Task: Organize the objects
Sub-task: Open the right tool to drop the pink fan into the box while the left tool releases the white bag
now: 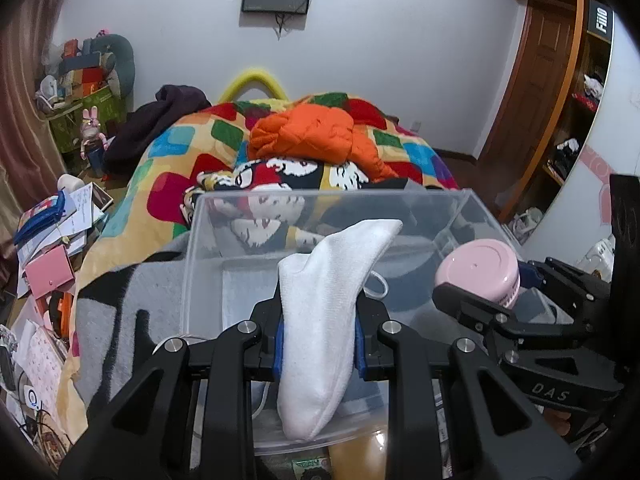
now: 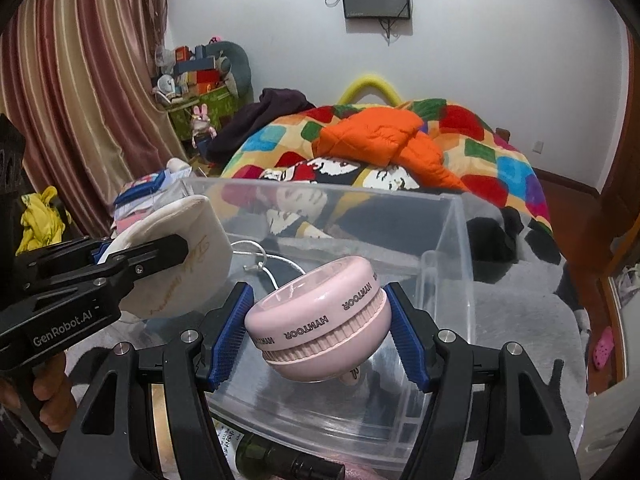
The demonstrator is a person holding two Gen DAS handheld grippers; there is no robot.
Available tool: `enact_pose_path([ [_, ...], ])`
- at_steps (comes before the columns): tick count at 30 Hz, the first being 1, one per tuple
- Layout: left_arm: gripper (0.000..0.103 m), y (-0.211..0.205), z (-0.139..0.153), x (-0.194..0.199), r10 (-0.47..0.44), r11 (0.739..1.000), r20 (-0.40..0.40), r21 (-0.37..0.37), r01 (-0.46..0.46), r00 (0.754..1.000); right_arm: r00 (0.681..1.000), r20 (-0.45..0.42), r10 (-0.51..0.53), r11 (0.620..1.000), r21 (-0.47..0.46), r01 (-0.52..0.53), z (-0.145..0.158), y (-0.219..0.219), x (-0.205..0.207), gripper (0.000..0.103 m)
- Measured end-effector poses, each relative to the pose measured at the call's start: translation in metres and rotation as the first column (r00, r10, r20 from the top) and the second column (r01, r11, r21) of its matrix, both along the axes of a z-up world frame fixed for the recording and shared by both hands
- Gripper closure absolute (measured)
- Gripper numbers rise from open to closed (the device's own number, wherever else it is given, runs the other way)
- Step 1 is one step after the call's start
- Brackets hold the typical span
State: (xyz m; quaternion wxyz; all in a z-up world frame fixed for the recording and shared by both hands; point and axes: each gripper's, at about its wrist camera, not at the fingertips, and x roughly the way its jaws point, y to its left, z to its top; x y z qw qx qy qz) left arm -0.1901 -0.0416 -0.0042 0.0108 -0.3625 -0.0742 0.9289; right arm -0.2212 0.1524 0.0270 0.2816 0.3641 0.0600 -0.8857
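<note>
Both tongs loaded over clear plastic bin (image 1: 192, 264), frame centre.
Left tongs (image 1: 319, 344) clamp white sock (image 1: 320, 320); right tongs (image 2: 316, 332) grip pink HYNTOOR fan (image 2: 316, 320); white cable (image 2: 256, 258) inside bin.

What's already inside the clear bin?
Inside the clear bin only a white cord shows on the floor. The white sock and pink fan, each clamped in a hand-held gripper, hide the floor beneath them.

Knit cloth sock (image 1: 320, 320), clear glossy plastic bin (image 1: 256, 200)
</note>
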Motion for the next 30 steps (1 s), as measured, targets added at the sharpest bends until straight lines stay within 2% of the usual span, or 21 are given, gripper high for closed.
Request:
enact_pose_path([
  [7,0.078,0.002,-0.013,-0.005,-0.005,1.000,0.045,-0.006,0.006,0.999,1.000,0.016,-0.011,1.000,0.020,0.010,-0.008,-0.002,-0.005,0.040],
  [20,0.077,0.002,-0.015,-0.005,-0.011,1.000,0.053,-0.018,0.012,0.999,1.000,-0.017,-0.014,0.992,0.126,0.016,-0.013,-0.015,-0.004,0.039],
  [30,0.072,0.002,-0.009,0.003,-0.022,1.000,0.046,-0.012,0.022,0.999,1.000,-0.007,-0.015,0.994,0.111,0.016,-0.011,-0.012,0.000,0.040],
])
